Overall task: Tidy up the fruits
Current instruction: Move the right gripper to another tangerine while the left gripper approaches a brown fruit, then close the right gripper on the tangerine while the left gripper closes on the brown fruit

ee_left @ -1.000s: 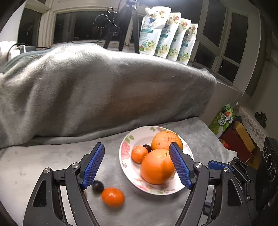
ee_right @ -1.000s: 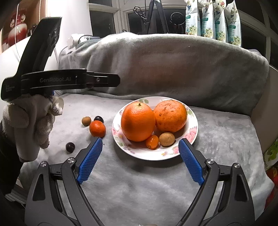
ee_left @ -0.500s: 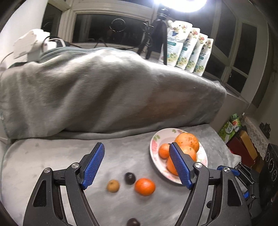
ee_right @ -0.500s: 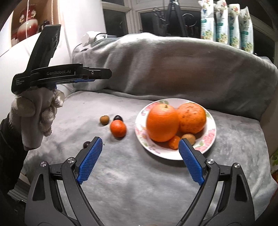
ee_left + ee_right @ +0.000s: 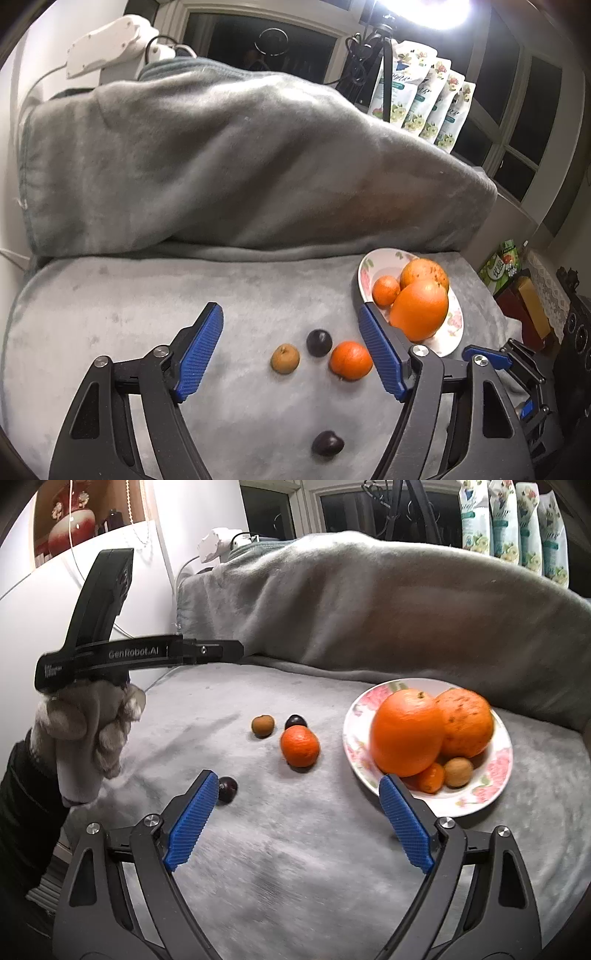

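A floral plate (image 5: 455,326) (image 5: 495,786) on the grey blanket holds two big oranges (image 5: 419,308) (image 5: 406,733), a small tangerine (image 5: 385,290) and a brown fruit (image 5: 458,771). Loose on the blanket lie a tangerine (image 5: 350,360) (image 5: 300,746), a brown fruit (image 5: 284,358) (image 5: 262,725) and two dark plums (image 5: 318,342) (image 5: 327,444) (image 5: 227,789). My left gripper (image 5: 290,352) is open and empty above the loose fruits. My right gripper (image 5: 295,812) is open and empty, nearer than the fruits.
A blanket-covered backrest (image 5: 229,166) rises behind. Pouches (image 5: 421,103) and a tripod stand on the windowsill. Boxes and a speaker (image 5: 532,314) sit off the right edge. The gloved hand holding the left gripper (image 5: 85,734) shows at the left in the right wrist view.
The left gripper has swung left from over the plate to over the loose fruits. The right gripper's view has shifted left too. Both jaws stay open; no fruit moved.
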